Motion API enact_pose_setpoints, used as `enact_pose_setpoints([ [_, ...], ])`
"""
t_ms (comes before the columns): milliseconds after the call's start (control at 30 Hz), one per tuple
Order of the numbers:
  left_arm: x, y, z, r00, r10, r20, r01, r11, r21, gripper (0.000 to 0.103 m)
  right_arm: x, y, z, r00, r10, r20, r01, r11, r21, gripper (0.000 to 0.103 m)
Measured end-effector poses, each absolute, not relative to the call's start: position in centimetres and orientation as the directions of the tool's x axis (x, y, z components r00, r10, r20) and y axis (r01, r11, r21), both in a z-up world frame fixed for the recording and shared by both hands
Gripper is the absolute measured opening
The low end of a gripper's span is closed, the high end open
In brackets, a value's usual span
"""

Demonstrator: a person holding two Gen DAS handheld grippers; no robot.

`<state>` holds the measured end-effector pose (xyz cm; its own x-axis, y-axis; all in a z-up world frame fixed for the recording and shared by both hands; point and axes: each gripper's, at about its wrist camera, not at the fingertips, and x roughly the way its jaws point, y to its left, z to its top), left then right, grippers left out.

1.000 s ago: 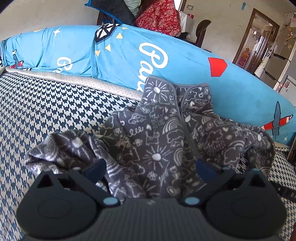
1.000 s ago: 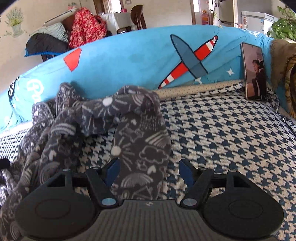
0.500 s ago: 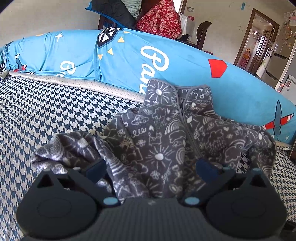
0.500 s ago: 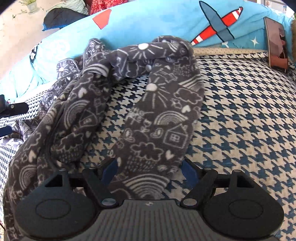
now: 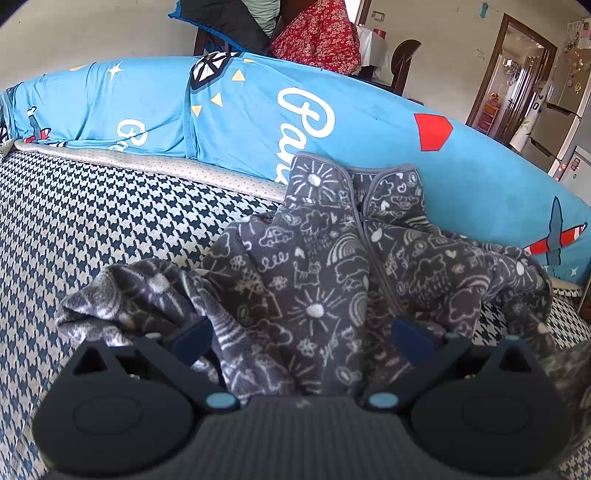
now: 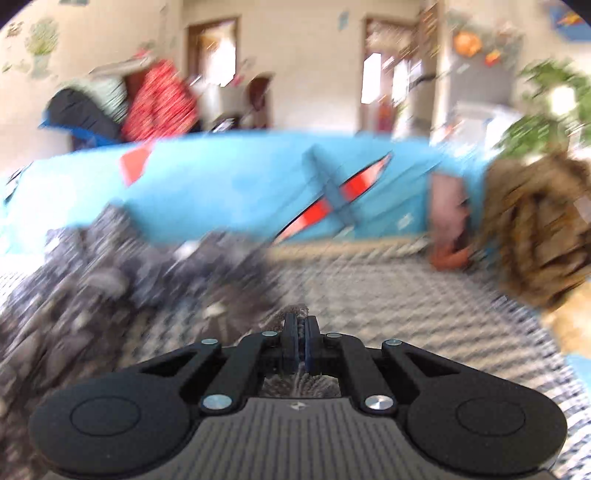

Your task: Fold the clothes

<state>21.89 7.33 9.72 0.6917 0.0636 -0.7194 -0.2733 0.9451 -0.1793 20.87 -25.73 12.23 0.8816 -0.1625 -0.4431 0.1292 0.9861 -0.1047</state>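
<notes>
A grey fleece jacket [image 5: 325, 266] with white doodle prints lies rumpled on the houndstooth-covered bed, its collar against a blue cushion. My left gripper [image 5: 301, 336] is open, its fingers astride the jacket's lower part, with a bunched sleeve [image 5: 122, 295] to the left. In the blurred right wrist view my right gripper [image 6: 301, 325] is shut on a fold of the jacket's sleeve [image 6: 295, 314], and the rest of the jacket [image 6: 96, 273] lies to the left.
A long blue printed cushion [image 5: 240, 110] runs along the back of the houndstooth bed cover [image 5: 92, 221]. A brown furry thing [image 6: 535, 229] sits at the right end. Clothes hang on chairs [image 5: 314, 33] behind, and a doorway [image 5: 517, 74] is at right.
My right gripper has shut on the jacket sleeve and swung up fast, blurring its view. My left gripper stays open and has crept slightly nearer the jacket.
</notes>
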Motion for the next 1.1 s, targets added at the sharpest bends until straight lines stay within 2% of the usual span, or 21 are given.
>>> enact_pose_setpoints([
  [67,21.9,7.3,9.7,0.691,0.064,-0.72,-0.274,0.945,-0.179,0.103,20.9,-27.0,13.3,0.9,-0.263,-0.348,0.225,0.963,-0.146,0.005],
  [133,21.9,7.3,9.7,0.691,0.066,-0.72,-0.274,0.945,-0.177,0.103,21.2,-28.4,13.9,0.883,-0.357,-0.304,0.326,0.934,-0.147,0.006],
  [233,21.9,7.2,9.6,0.691,0.069,-0.72,-0.275,0.946,-0.174,0.103,22.0,-30.1,14.1,0.839,-0.426,-0.34,0.403,0.905,-0.139,0.025],
  [267,21.9,7.2,9.6,0.691,0.069,-0.72,-0.275,0.946,-0.173,0.103,22.0,-30.5,14.1,0.843,-0.4,-0.361,0.387,0.915,-0.111,0.031],
  [433,21.8,7.2,9.9,0.695,0.072,-0.715,-0.277,0.945,-0.174,0.103,22.0,-30.4,13.3,0.847,-0.239,-0.475,0.272,0.962,0.0,0.032],
  [667,21.0,8.1,11.6,0.726,0.096,-0.681,-0.285,0.943,-0.171,0.103,21.8,-26.6,11.5,0.828,0.013,-0.561,0.054,0.993,0.101,0.032],
  [800,19.3,9.6,12.9,0.749,0.134,-0.649,-0.31,0.937,-0.164,0.103,20.9,-23.8,10.5,0.774,0.166,-0.611,-0.078,0.983,0.168,0.037],
  [933,17.0,11.8,13.1,0.755,0.116,-0.645,-0.323,0.922,-0.213,0.103,19.0,-21.4,10.0,0.727,0.269,-0.632,-0.168,0.962,0.217,0.039],
  [1000,16.0,13.2,13.0,0.754,0.115,-0.647,-0.339,0.911,-0.233,0.103,17.7,-20.3,9.9,0.712,0.316,-0.627,-0.214,0.948,0.234,0.044],
  [1100,15.4,14.8,12.5,0.742,0.136,-0.657,-0.345,0.918,-0.199,0.103,15.3,-18.3,9.9,0.682,0.4,-0.612,-0.313,0.916,0.249,0.049],
])
